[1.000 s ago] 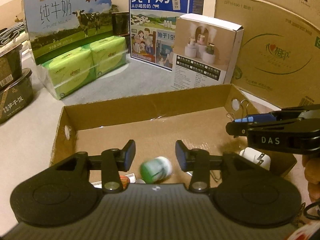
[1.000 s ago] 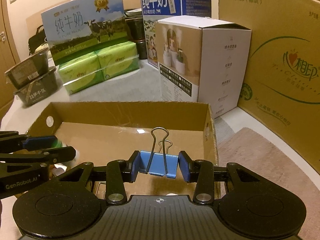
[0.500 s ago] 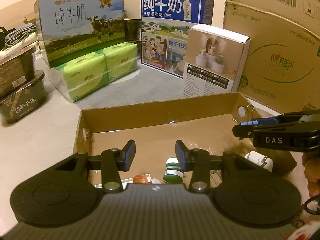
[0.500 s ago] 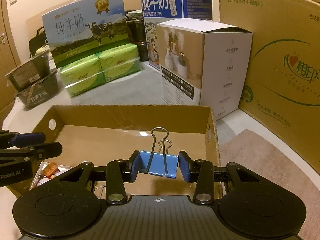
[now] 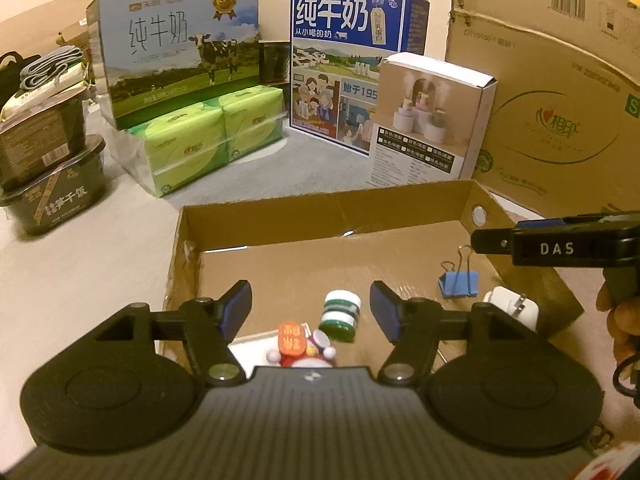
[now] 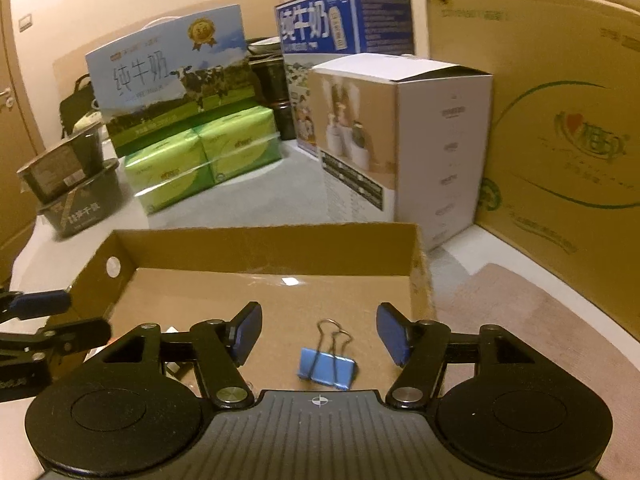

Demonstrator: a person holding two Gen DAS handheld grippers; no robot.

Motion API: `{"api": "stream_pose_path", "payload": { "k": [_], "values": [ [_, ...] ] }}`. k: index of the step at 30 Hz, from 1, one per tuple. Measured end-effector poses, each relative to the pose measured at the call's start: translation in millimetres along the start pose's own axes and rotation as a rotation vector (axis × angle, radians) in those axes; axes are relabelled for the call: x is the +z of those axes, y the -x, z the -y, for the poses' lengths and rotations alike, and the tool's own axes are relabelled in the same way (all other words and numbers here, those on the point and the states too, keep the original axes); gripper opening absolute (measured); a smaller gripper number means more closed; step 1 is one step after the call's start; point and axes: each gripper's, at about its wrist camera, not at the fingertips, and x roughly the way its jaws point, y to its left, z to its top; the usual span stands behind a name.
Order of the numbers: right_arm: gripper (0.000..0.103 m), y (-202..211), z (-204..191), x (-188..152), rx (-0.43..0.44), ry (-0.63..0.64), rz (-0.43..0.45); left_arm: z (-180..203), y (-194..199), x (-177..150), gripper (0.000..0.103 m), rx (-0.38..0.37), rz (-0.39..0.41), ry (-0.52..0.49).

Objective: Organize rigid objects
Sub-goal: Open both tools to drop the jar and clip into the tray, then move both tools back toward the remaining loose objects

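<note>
Release came on both sides at once, as I read it. Through the left wrist view, my left gripper (image 5: pixel 310 312) had just been opening and stood released, nothing between its pads; the green-and-white bottle (image 5: pixel 340 314) it had been over lay on the floor of the cardboard tray (image 5: pixel 320 216), ahead of the fingers and clear of both. Just below it sat a small red-and-white toy (image 5: pixel 298 344), and toward the tray's right side a white charger plug (image 5: pixel 512 310). The blue binder clip (image 5: pixel 459 282) rested on the tray floor just beside that plug, under the right gripper (image 5: pixel 496 240), which reached in from the right edge with part of a hand (image 5: pixel 620 320) behind it.

Through the right wrist view, the right gripper (image 6: pixel 318 334) had likewise just been opening: half a second before, it had pinched the binder clip (image 6: pixel 327 368); now the clip lay free on the cardboard between the spread pads, touching neither.

I judged both items delivered into the tray, so each hand was free to fetch the next.
</note>
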Motion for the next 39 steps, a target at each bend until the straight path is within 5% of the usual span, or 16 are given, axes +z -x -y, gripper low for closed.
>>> {"api": "stream_pose_path", "payload": {
  "k": [19,30,39],
  "values": [
    [0.065,119.5,-16.7,-34.0,-0.022,-0.018,0.025,23.0,110.9,-36.8,0.076,0.001,0.046,0.055],
    [0.08,178.4,-21.0,-71.9,-0.023,-0.034,0.046,26.6,159.7,-76.2,0.082,0.036,0.046,0.099],
    [0.082,215.8,-11.7,-109.4,-0.035,-0.066,0.053,28.8,184.4,-106.1,0.084,0.072,0.047,0.116]
  ]
}}
